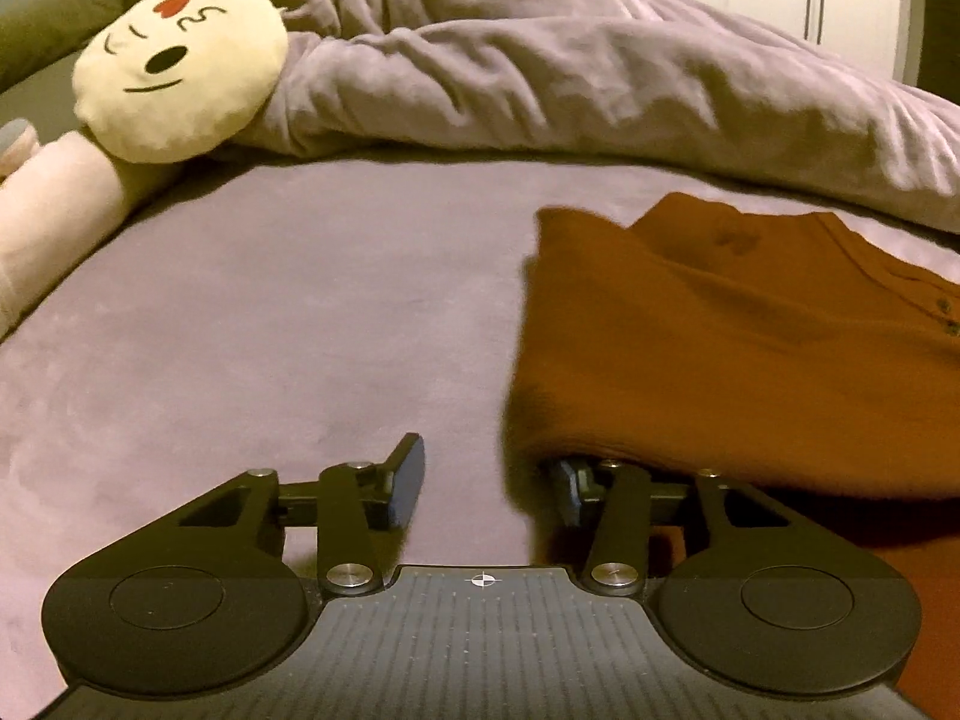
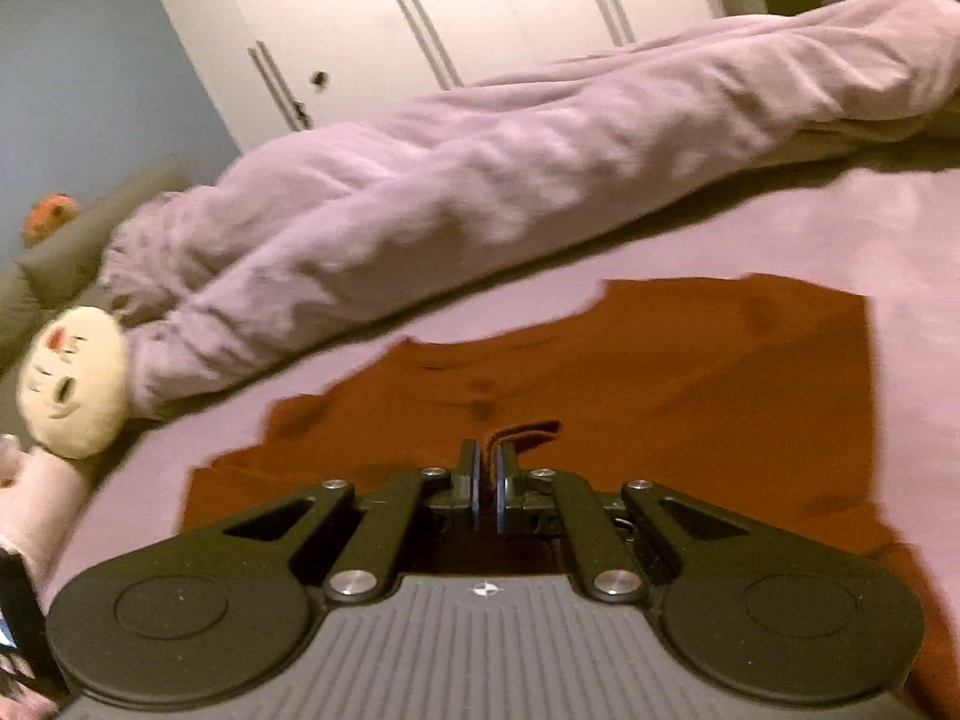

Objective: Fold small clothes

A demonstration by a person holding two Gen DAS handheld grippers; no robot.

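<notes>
A rust-orange shirt (image 1: 720, 348) lies on the lilac bed sheet (image 1: 270, 330), with small buttons near its right edge. My left gripper (image 1: 489, 480) is open, low over the sheet at the shirt's left edge; its right finger is partly hidden under a raised fold of the shirt. In the right wrist view the shirt (image 2: 690, 372) spreads ahead on the sheet (image 2: 912, 276). My right gripper (image 2: 487, 480) is shut on a pinched fold of the shirt's fabric, which sticks up between the pads.
A bunched lilac duvet (image 1: 570, 60) lies across the far side of the bed and shows in the right wrist view (image 2: 480, 192). A cream round face plush (image 1: 180, 66) and a pale pink bolster (image 1: 54, 210) sit at the left. White wardrobe doors (image 2: 450, 18) stand behind.
</notes>
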